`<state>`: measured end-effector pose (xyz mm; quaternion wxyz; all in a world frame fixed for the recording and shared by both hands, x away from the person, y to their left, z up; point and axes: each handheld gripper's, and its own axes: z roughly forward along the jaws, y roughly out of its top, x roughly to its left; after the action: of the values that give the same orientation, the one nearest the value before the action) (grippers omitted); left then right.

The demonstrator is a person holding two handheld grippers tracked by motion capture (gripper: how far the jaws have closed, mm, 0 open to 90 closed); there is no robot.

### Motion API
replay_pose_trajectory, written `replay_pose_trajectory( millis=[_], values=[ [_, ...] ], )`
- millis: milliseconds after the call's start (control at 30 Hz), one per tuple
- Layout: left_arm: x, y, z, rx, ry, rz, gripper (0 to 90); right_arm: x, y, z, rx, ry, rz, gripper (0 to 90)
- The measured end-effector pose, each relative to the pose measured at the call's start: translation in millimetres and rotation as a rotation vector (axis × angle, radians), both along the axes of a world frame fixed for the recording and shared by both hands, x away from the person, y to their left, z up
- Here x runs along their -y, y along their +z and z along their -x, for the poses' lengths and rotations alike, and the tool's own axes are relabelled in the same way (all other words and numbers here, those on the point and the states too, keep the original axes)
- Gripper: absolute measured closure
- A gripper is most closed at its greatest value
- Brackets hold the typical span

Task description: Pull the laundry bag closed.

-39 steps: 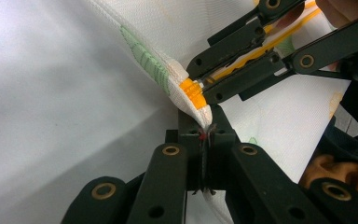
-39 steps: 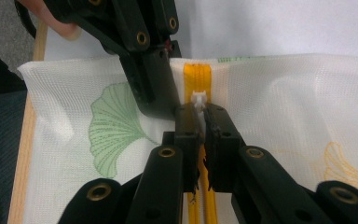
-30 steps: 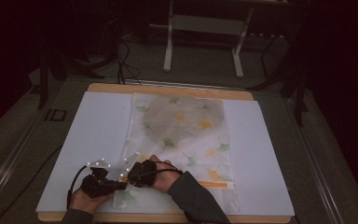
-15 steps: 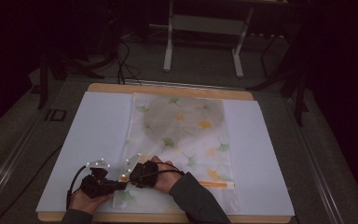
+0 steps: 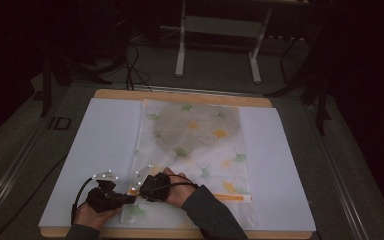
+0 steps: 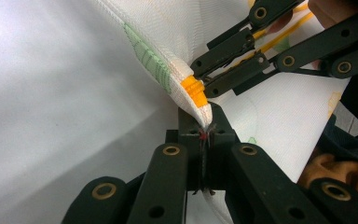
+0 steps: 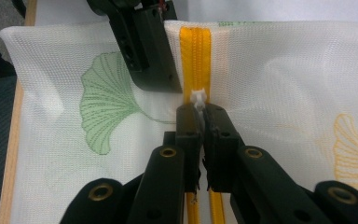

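Your hands and both grippers crowd the bag's (image 5: 195, 145) near left corner in the high view, so that camera hides the grip itself; only the gripper views show it. Your left gripper (image 6: 205, 133) has its jaws pressed together on the bag's corner hem, just below the end of the orange zipper (image 6: 195, 91), and the mesh lifts off the white sheet (image 6: 51, 93) there. Your right gripper (image 7: 200, 112) has its jaws closed on the small white zipper pull (image 7: 199, 99), with the zipper running away from it toward the other gripper. The pull is tiny and mostly buried between the jaws, so you cannot see how much of it is caught. In the left gripper view the right gripper's linkage crosses the top right and covers most of the zipper line.

The bag lies flat down the middle of the white sheet on the tabletop (image 5: 180, 96), its near end at your hands. Its near edge sits close to the tabletop's front edge, with little room behind your wrists. Bare sheet lies open to the left and right of the bag, and the zipper runs right along the near end.
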<state>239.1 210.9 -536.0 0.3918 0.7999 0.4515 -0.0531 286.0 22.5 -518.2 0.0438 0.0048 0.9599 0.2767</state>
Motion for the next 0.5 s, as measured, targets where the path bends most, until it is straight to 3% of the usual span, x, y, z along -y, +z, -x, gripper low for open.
replay_pose_trajectory(
  millis=[500],
  values=[
    [-3.4,2.0,0.9,0.007,0.009,0.029,88.2,4.3,0.0,-0.7,0.003,-0.005,0.003,86.3]
  ],
)
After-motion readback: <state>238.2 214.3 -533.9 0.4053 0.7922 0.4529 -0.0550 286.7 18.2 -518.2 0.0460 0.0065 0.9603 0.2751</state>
